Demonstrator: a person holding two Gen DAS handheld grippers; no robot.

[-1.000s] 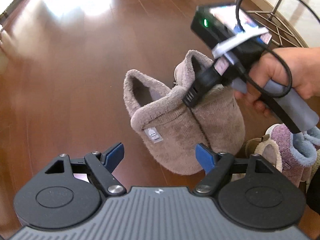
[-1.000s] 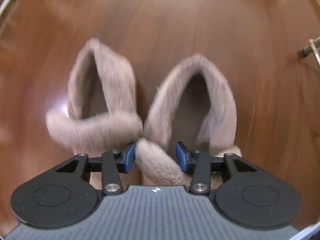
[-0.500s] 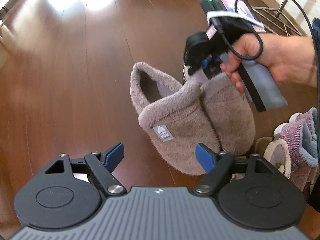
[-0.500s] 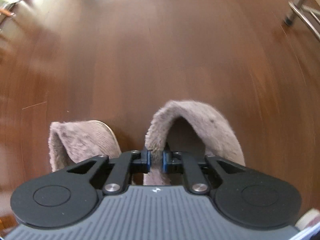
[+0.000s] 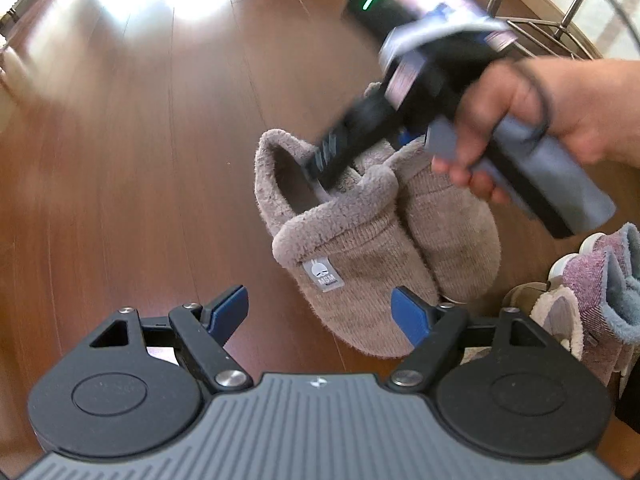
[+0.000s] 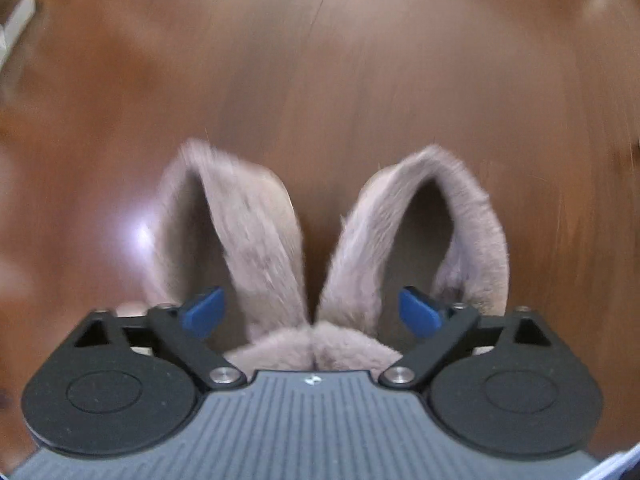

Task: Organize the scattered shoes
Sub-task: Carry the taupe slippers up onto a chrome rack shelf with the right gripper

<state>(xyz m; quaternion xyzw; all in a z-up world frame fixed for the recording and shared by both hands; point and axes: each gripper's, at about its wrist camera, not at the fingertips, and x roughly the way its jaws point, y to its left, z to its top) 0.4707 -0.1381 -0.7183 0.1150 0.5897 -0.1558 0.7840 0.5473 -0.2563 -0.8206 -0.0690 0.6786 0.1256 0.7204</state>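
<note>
Two taupe fleece slippers stand side by side on the wooden floor. In the left wrist view the left slipper (image 5: 340, 248) bears a small label and the right slipper (image 5: 452, 232) touches it. My right gripper (image 6: 311, 313) is open just above their collars, holding nothing; the left slipper (image 6: 240, 232) and right slipper (image 6: 432, 232) lie ahead of its jaws. It shows blurred in the left wrist view (image 5: 320, 160), over the slipper openings. My left gripper (image 5: 320, 310) is open and empty, just short of the slippers' toes.
More shoes lie at the right edge: a purple and blue slipper boot (image 5: 600, 276) and a beige fleece shoe (image 5: 560, 320). A metal rack (image 5: 540, 20) stands at the back right. The brown wooden floor (image 5: 140, 160) stretches to the left and back.
My right gripper was shut on the right slipper's collar half a second ago; it has opened and let go. Both slippers now rest together. My left gripper has stayed open.
</note>
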